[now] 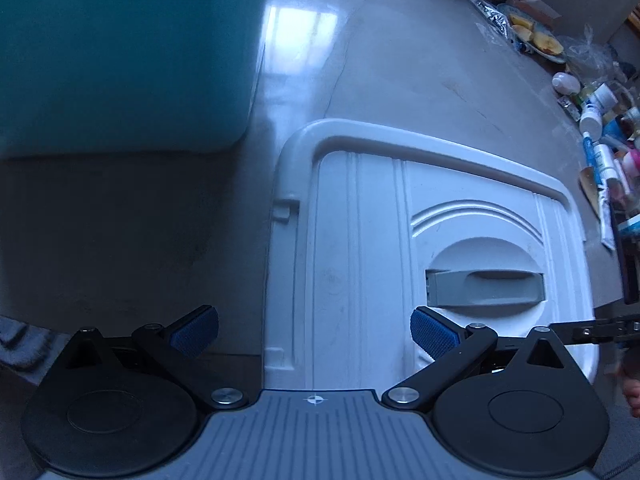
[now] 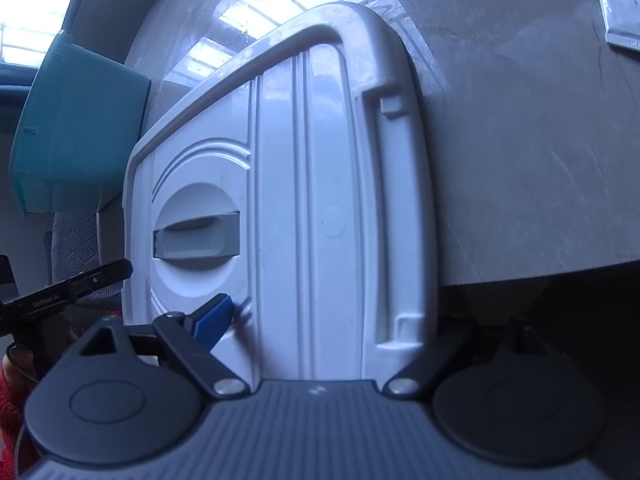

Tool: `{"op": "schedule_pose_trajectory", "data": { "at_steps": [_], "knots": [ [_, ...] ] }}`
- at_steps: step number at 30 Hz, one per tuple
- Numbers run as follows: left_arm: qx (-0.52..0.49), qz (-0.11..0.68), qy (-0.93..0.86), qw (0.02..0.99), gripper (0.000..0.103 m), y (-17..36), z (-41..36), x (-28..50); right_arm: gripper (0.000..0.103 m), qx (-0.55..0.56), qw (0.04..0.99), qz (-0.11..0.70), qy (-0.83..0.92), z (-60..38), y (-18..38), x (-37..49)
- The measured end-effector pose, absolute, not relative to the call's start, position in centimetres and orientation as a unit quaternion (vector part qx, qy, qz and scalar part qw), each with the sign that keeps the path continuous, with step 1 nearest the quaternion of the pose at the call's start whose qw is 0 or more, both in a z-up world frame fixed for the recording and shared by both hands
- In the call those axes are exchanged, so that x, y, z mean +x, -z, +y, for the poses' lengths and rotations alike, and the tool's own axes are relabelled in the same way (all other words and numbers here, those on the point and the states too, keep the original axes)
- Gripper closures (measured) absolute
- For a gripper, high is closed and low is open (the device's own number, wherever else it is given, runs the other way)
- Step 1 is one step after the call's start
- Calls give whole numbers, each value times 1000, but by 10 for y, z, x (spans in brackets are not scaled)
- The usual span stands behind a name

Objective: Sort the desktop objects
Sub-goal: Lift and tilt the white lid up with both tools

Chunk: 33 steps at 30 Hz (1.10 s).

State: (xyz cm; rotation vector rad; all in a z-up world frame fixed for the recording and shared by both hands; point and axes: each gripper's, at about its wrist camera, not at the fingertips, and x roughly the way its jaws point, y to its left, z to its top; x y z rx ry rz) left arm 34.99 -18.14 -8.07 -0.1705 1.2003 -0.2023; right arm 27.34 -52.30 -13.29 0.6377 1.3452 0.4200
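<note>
A white plastic lid [image 1: 360, 240] with a grey recessed handle [image 1: 486, 288] lies on the grey table, its near end past the table's edge. In the right wrist view the lid [image 2: 304, 184] fills the middle. My right gripper [image 2: 320, 320] spans the lid's near end. Its left blue pad [image 2: 214, 320] presses on the lid's top, while the other finger is hidden behind the lid's right rim. My left gripper [image 1: 316, 332] hangs open above the lid's left rim, and its blue pads [image 1: 432, 338] touch nothing.
A teal tub [image 1: 120, 60] stands left of the lid on the table [image 1: 420, 60]. Bottles and tubes [image 1: 600, 128] and a plate of cut fruit [image 1: 536, 36] crowd the far right. A printed sheet [image 2: 620, 4] lies at the right. The table's front edge [image 2: 540, 276] drops off into shadow.
</note>
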Motion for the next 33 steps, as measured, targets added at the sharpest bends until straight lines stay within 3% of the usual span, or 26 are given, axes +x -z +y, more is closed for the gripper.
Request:
{"op": "schedule_pose_trajectory", "data": {
  "at_steps": [4,33],
  "knots": [
    [-146,566,165,795,0,90,-160,348,13,284,713,611,-194,-522,133,275],
    [-201,619,216,728,0,160,-200,350,12,250,699,635,-213,-521,132,299]
  ]
}}
